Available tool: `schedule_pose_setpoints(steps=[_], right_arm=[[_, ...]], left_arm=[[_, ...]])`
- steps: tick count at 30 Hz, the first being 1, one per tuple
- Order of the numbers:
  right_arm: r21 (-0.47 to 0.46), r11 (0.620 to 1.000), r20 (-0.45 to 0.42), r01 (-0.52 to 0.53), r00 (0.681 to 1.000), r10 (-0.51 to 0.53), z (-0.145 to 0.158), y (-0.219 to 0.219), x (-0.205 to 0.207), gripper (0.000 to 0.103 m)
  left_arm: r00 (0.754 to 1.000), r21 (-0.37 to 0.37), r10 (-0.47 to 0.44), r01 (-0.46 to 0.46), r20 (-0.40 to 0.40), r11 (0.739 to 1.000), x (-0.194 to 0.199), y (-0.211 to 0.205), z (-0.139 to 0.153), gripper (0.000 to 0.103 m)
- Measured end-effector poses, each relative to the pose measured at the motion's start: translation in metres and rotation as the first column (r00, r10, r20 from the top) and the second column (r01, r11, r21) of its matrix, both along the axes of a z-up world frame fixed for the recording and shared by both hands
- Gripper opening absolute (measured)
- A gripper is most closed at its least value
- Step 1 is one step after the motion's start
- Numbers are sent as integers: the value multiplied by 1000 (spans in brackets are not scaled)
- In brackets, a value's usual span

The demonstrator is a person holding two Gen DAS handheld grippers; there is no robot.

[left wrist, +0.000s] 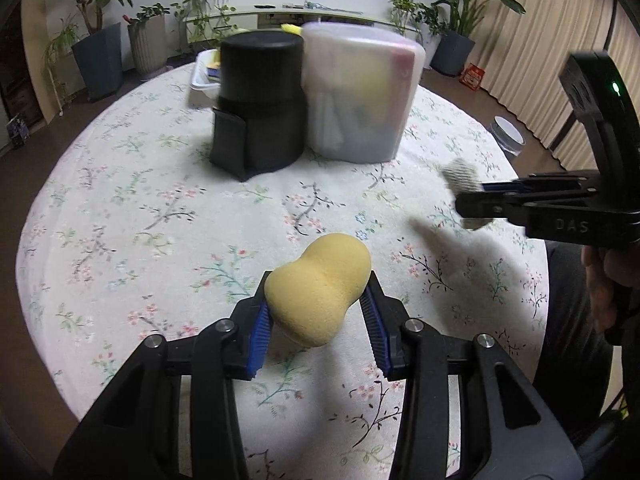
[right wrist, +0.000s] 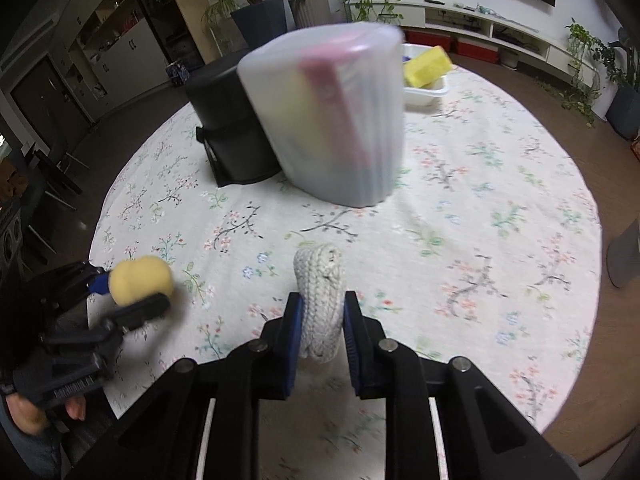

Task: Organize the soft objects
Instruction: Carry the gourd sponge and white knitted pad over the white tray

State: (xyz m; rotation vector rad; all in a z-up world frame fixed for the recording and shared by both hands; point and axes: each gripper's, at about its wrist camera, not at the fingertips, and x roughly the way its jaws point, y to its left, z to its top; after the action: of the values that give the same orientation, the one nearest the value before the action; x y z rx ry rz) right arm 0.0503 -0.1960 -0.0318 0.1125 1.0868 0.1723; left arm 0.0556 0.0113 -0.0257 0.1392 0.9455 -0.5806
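My left gripper (left wrist: 318,304) is shut on a yellow peanut-shaped sponge (left wrist: 316,286) and holds it above the floral tablecloth; it also shows in the right wrist view (right wrist: 140,276). My right gripper (right wrist: 320,308) is shut on a grey knitted soft piece (right wrist: 322,300), held upright above the table. That piece and gripper appear at the right of the left wrist view (left wrist: 462,176). A frosted plastic container (left wrist: 360,92) with soft items inside stands at mid-table, next to a black cylindrical container (left wrist: 260,100).
A white tray (right wrist: 426,92) with a yellow sponge block (right wrist: 426,64) sits behind the containers. The round table (left wrist: 120,200) has a floral cloth. Potted plants, a low TV shelf and curtains ring the room.
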Motion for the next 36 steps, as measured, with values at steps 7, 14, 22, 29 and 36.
schedule_pose_setpoints(steps=[7,14,22,29,36], right_arm=[[-16,1000,13,25,1000,-25,19,-31,-16,22],[-66,994,53,92,995,-88,52,-89,-15,22],[-166,978,161,127,982,-100,116,-147,55,22],[-216,972,197,89,979,-46,158,-160,159,22],[-214,975,156,-64,983,99,137,-130,253,22]], left_arm=[[999,-5,40,-40,23,999,2,17,21,39],[992,-17,106,-105,68,994,32,50,56,39],[977,41,90,-100,191,994,120,57,122,39],[974,96,24,-47,227,994,229,22,153,39],[979,145,-101,76,176,987,300,-40,119,39]])
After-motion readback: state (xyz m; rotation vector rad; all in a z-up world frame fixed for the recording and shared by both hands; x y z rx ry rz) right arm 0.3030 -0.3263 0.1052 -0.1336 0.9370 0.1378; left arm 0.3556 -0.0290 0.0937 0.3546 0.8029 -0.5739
